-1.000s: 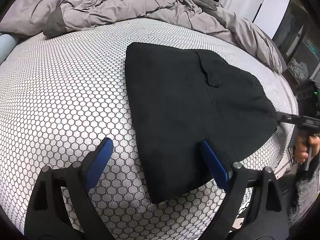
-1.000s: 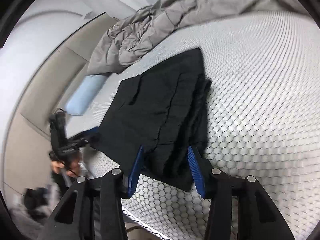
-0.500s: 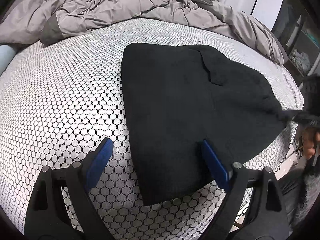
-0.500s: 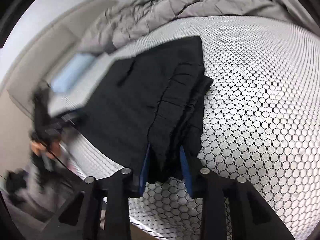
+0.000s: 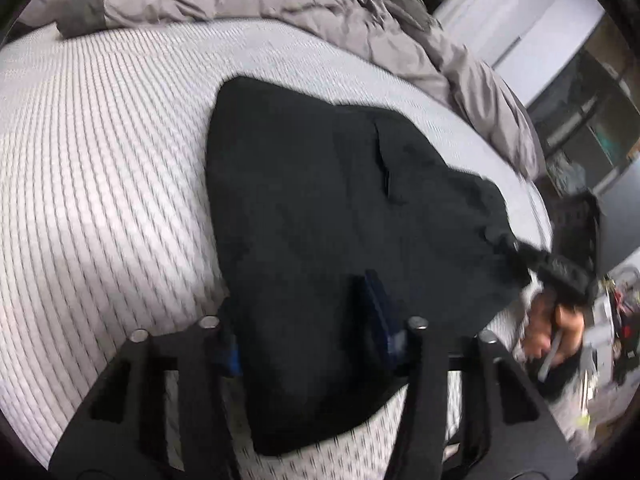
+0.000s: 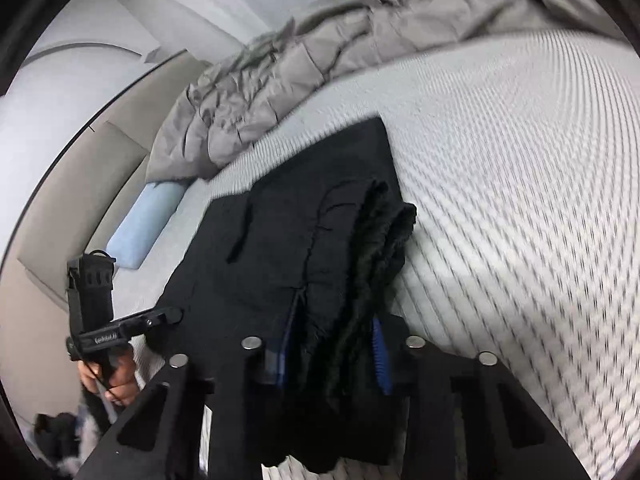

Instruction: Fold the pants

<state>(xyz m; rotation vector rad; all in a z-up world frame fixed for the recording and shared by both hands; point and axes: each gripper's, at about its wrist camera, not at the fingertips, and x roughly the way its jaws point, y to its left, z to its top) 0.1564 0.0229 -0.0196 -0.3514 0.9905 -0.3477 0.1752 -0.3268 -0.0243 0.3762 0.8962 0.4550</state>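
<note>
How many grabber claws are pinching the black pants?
2. The left gripper clamps the folded black pants at their near edge; the right gripper clamps the bunched end nearby. Both have just been closing.

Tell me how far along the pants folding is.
Done: the black pants lie on the mattress already folded into a compact stack, layers showing along one edge. In hand: both grippers have just been closing on the near edge, the left gripper and right gripper each with cloth between the fingers. Left: probably one more fold away from the person, then release.
</note>
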